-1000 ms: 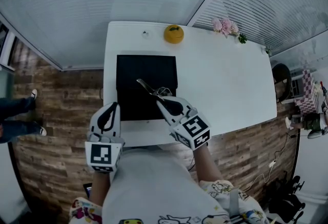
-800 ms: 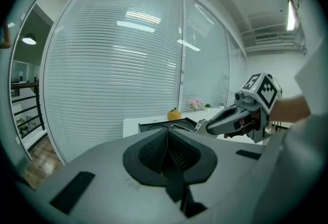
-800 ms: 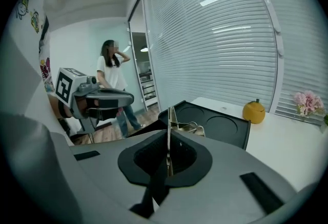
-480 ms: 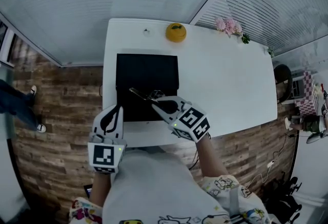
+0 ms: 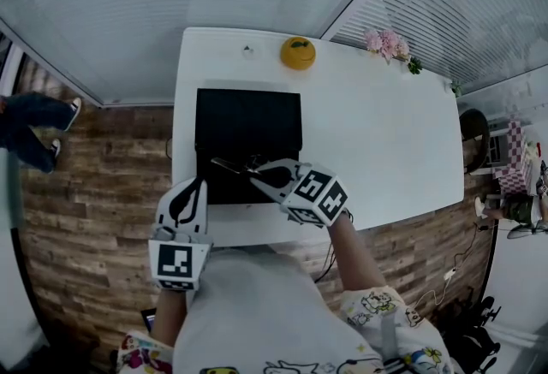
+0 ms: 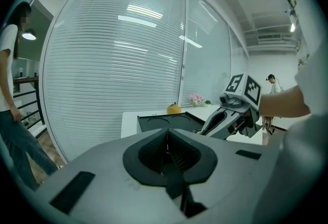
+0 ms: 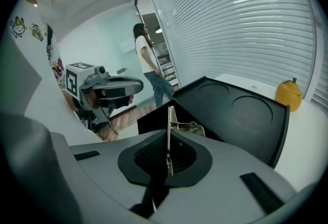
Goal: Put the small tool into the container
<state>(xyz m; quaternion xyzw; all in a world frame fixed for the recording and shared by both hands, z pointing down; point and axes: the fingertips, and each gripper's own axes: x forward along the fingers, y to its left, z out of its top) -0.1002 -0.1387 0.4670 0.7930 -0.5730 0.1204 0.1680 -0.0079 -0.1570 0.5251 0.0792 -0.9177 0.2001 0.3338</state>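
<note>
My right gripper [image 5: 257,170], jaws clamped on the thin small tool [image 5: 229,165] above the container [image 5: 248,111] by its near edge, could let it swivel and drop onto the table [image 5: 385,141].

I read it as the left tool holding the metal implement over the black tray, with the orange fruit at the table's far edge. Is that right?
Not quite. It is the right tool, not the left, that holds the metal implement; the right gripper view shows its jaws shut on it. The rest stands: the implement is over the black tray, and the orange fruit sits at the far edge of the table.
</note>
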